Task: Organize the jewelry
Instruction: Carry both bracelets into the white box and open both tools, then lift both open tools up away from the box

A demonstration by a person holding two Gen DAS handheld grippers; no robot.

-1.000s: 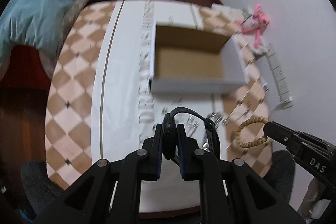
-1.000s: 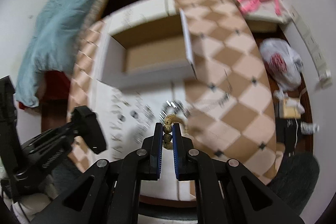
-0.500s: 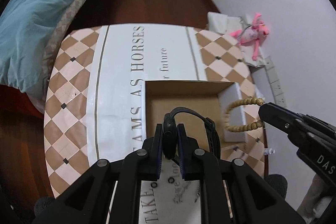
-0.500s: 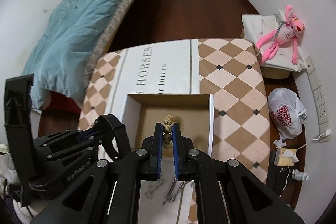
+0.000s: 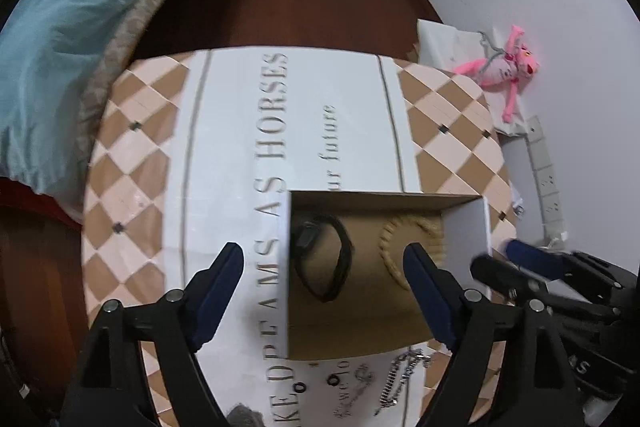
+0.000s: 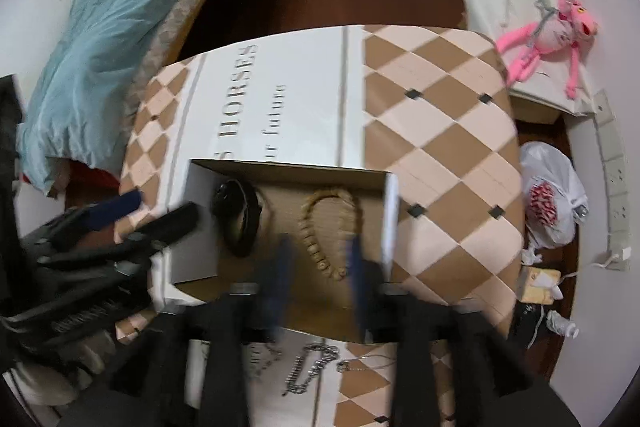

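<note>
An open cardboard box [image 5: 466,235] stands on the checked tablecloth. On its floor lie a black strap-like band [image 5: 324,259] and a tan beaded bracelet [image 5: 400,247]. My left gripper [image 5: 324,267] hovers above the box, jaws opening wide, with the band lying loose below and clear of the pads. In the right wrist view the same box [image 6: 390,219] holds the band [image 6: 240,219] and the bracelet [image 6: 324,227]. My right gripper [image 6: 318,267], blurred, is also opening over the bracelet without pressing on it. Each gripper shows at the edge of the other's view.
Loose silver chains [image 5: 400,375] and small rings [image 5: 332,381] lie on the cloth in front of the box, the chains [image 6: 308,371] also in the right wrist view. A pink plush toy [image 6: 548,31], a white plastic bag [image 6: 552,195] and a blue duvet [image 5: 60,27] surround the table.
Both grippers moved forward over the box, then opened. The black band left the left jaws and the beaded bracelet left the right jaws; both now lie in the box.
</note>
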